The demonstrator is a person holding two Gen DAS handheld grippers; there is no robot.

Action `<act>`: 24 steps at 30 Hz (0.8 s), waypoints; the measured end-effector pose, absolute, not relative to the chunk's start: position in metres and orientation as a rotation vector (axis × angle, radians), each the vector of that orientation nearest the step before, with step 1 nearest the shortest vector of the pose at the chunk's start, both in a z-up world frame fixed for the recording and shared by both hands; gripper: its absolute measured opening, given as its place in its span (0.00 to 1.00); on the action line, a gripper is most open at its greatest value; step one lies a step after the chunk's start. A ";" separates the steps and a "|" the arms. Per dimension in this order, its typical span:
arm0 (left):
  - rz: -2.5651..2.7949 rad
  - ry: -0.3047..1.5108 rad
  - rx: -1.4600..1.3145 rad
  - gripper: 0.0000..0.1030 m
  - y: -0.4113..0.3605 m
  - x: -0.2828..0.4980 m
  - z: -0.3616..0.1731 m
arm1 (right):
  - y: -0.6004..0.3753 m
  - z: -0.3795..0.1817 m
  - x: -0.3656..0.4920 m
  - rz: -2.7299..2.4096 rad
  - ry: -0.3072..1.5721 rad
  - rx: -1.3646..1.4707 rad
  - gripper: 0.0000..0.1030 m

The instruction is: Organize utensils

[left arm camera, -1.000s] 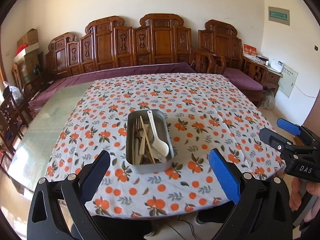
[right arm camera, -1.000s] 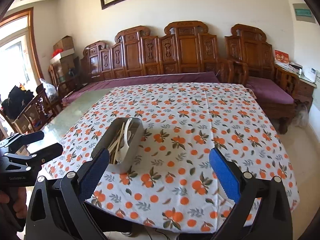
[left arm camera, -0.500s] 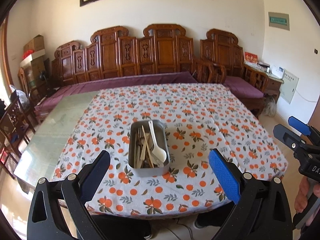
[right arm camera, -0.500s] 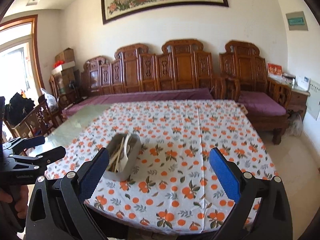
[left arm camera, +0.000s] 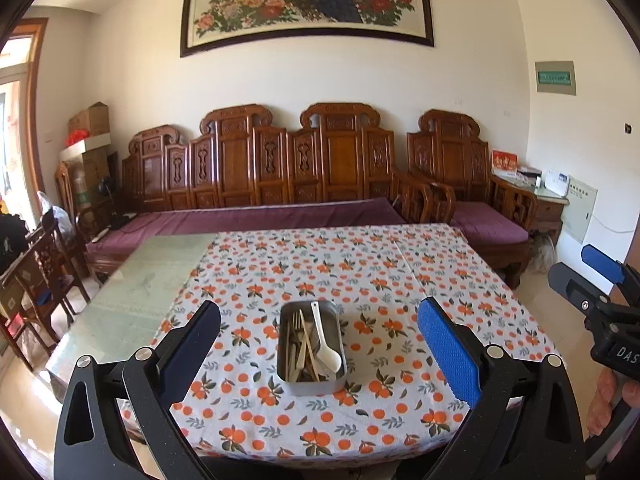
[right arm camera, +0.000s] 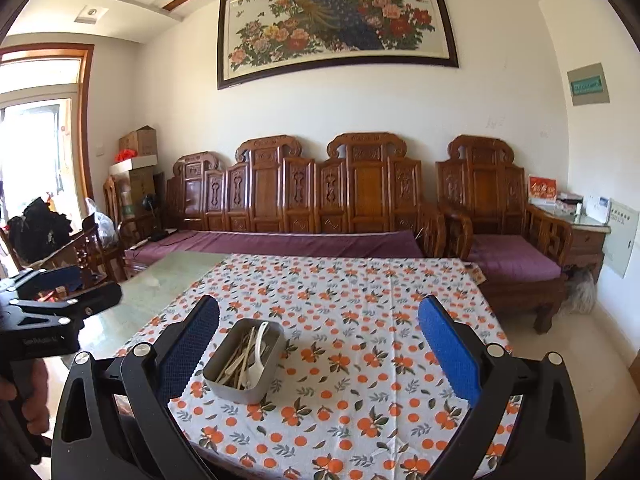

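Both claws, left claw (left arm camera: 318,340) and right claw (right arm camera: 318,338), stand wide open and empty, well back from the tabletop (left arm camera: 400,264). Utensils (left arm camera: 308,346) lie jumbled in the metal tin (left arm camera: 310,386) near its front edge. Risk: a pinch on the tangle lifts several pieces or drags the tin off.

Room's bright, daylight pouring in from the doorway (right arm camera: 36,152) on the left, which is totally blown out. Glass tabletop (right arm camera: 160,284) nearest that doorway catches a pale sheen. Everything's pretty sharp, shadows soft. Heavy fisheye bending toward the edges, dark vignette in the corners.
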State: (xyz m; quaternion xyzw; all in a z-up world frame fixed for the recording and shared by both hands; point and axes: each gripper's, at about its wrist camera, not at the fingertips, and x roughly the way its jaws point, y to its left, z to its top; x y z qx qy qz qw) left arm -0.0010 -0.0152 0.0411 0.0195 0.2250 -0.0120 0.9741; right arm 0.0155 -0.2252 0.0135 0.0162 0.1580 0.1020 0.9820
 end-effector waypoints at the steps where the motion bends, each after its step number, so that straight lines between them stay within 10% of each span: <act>1: -0.021 0.451 0.039 0.92 -0.015 -0.002 0.042 | -0.225 0.014 0.016 0.205 0.319 0.033 0.97; 24: -0.008 0.453 0.017 0.92 -0.013 0.000 0.040 | -0.225 0.013 0.018 0.207 0.327 0.043 0.97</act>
